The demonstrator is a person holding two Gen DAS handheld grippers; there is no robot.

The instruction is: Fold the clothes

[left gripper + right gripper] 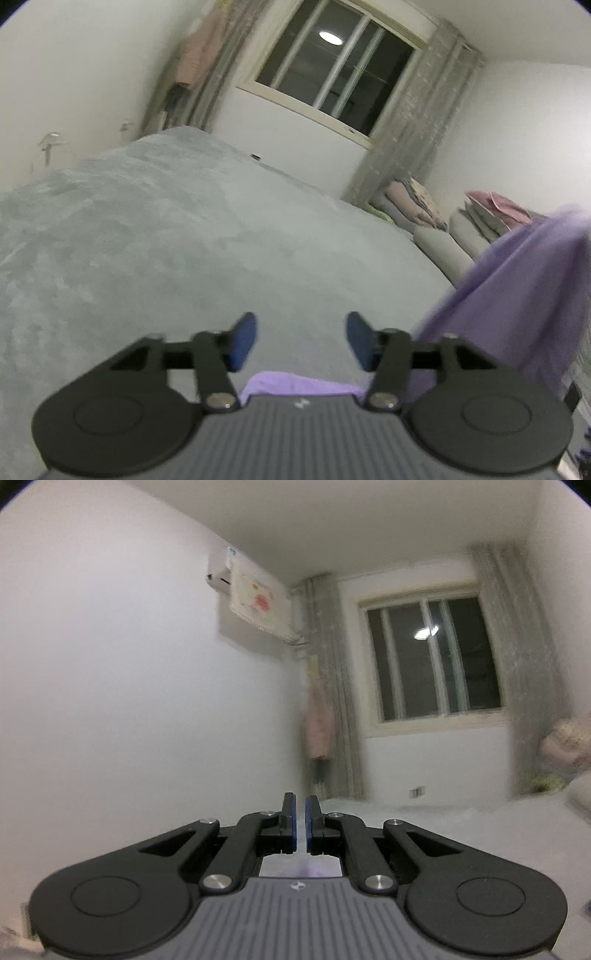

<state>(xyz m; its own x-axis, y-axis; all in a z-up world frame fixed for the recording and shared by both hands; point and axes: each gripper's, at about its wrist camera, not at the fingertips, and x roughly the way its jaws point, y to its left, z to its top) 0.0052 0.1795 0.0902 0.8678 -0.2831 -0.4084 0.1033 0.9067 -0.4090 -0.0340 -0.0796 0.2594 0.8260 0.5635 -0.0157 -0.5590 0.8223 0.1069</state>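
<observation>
A purple garment (517,295) hangs in the air at the right of the left wrist view, lifted from its top corner, and drapes down to the grey bed (184,240). Another bit of it shows under my left gripper (301,328). That gripper hovers low over the bed, open, with nothing between its blue pads. My right gripper (300,812) points at the far wall, raised well above the bed. Its fingers are shut to a thin slit. A blurred patch of purple cloth (310,869) shows just below them, so the garment seems pinched there.
Pillows and folded bedding (424,206) are piled along the bed's right side. A dark window (332,74) with grey curtains is ahead. A pink garment (199,51) hangs in the corner. An air conditioner (225,572) sits high on the left wall.
</observation>
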